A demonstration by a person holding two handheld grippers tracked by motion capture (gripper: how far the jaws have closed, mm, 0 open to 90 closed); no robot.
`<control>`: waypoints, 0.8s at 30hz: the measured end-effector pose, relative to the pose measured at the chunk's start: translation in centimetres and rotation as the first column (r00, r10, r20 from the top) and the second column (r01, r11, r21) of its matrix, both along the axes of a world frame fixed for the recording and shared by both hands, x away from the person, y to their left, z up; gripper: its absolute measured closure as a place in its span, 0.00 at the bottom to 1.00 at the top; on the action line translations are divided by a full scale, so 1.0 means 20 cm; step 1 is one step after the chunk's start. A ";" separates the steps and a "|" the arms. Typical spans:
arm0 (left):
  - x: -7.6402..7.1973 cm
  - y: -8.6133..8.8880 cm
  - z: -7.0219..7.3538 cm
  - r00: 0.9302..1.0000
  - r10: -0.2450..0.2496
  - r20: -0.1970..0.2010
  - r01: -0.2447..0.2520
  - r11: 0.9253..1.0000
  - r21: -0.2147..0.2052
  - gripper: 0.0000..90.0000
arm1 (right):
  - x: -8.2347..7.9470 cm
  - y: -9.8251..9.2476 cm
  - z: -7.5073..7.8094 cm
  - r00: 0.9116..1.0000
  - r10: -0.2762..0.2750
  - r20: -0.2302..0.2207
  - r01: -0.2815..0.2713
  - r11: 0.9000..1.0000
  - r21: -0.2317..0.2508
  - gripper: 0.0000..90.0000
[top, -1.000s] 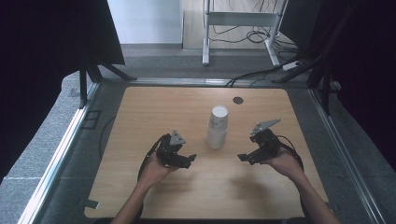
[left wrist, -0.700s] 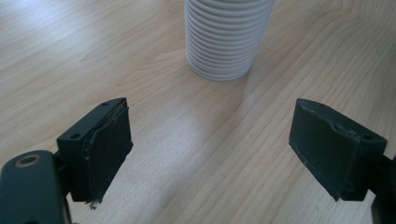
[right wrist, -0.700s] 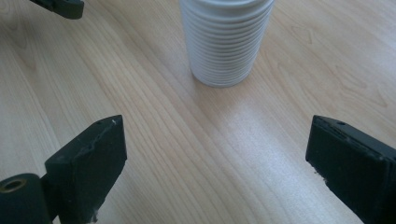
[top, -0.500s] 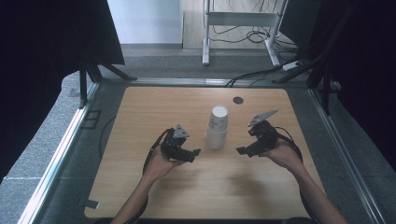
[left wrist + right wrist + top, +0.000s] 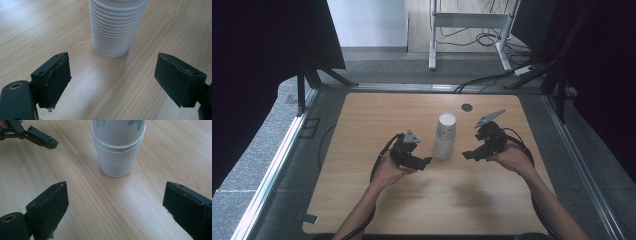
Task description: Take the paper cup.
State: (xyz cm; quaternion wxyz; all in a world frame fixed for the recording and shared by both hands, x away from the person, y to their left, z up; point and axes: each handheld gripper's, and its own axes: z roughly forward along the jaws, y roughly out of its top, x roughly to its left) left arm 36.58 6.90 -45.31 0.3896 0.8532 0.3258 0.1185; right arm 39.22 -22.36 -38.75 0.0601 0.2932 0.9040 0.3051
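Note:
A tall stack of white paper cups [image 5: 445, 137] stands upright on the wooden table [image 5: 362, 200], a little past its middle. In the left gripper view its ribbed lower rims [image 5: 116, 27] are just ahead of the jaws; the right gripper view shows a leaf print on the upper cup [image 5: 118, 147]. My left gripper [image 5: 424, 162] is on the stack's left, open, nothing between its jaws [image 5: 112, 75]. My right gripper [image 5: 468, 155] is on the stack's right, open [image 5: 115, 205]; its jaws have just been closing slightly with nothing between them. Neither touches the stack. The left gripper's jaw tip [image 5: 37, 137] appears across from the right one.
A small dark round disc [image 5: 467, 106] lies on the table behind the stack. Metal rails edge the table on both sides. Beyond the far edge are a white stand's legs [image 5: 432, 60] and floor cables [image 5: 492, 80]. Black curtains hang left and right.
Both hands have moved forward and inward, bringing the grippers closer to either side of the cup stack. The stack has not moved.

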 end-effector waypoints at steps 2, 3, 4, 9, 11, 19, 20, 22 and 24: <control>0.01 -0.01 0.00 1.000 -0.002 0.001 0.002 1.000 0.002 0.15 | 0.01 0.01 0.01 1.000 0.009 0.002 -0.009 1.000 -0.011 0.07; 0.01 -0.02 0.00 1.000 -0.003 0.002 0.003 1.000 0.003 0.15 | 0.02 0.01 0.02 1.000 0.011 0.000 -0.011 1.000 -0.017 0.07; 0.02 -0.02 0.01 1.000 -0.004 0.003 0.004 1.000 0.003 0.15 | 0.02 0.02 0.02 1.000 0.013 -0.003 -0.013 1.000 -0.021 0.07; 0.03 -0.05 0.01 1.000 -0.007 0.009 0.007 1.000 0.007 0.16 | 0.04 0.04 0.05 1.000 0.021 -0.007 -0.021 0.999 -0.040 0.07; 0.04 -0.06 0.02 1.000 -0.008 0.009 0.008 1.000 0.005 0.16 | 0.06 0.05 0.07 1.000 0.027 -0.014 -0.028 0.999 -0.039 0.07; 0.08 -0.09 0.02 1.000 -0.004 0.007 0.004 1.000 0.001 0.16 | 0.09 0.08 0.11 0.999 0.035 -0.020 -0.036 0.998 -0.051 0.09; 0.08 -0.09 0.02 1.000 -0.004 0.006 0.004 1.000 0.000 0.16 | 0.11 0.09 0.12 0.999 0.036 -0.025 -0.037 0.998 -0.060 0.10; 0.09 -0.09 0.02 1.000 -0.004 0.007 0.004 1.000 -0.003 0.16 | 0.11 0.10 0.13 0.999 0.039 -0.024 -0.041 0.997 -0.065 0.11; 0.10 -0.10 0.02 1.000 -0.006 0.004 0.006 1.000 -0.007 0.16 | 0.12 0.11 0.14 0.999 0.038 -0.026 -0.039 0.997 -0.072 0.11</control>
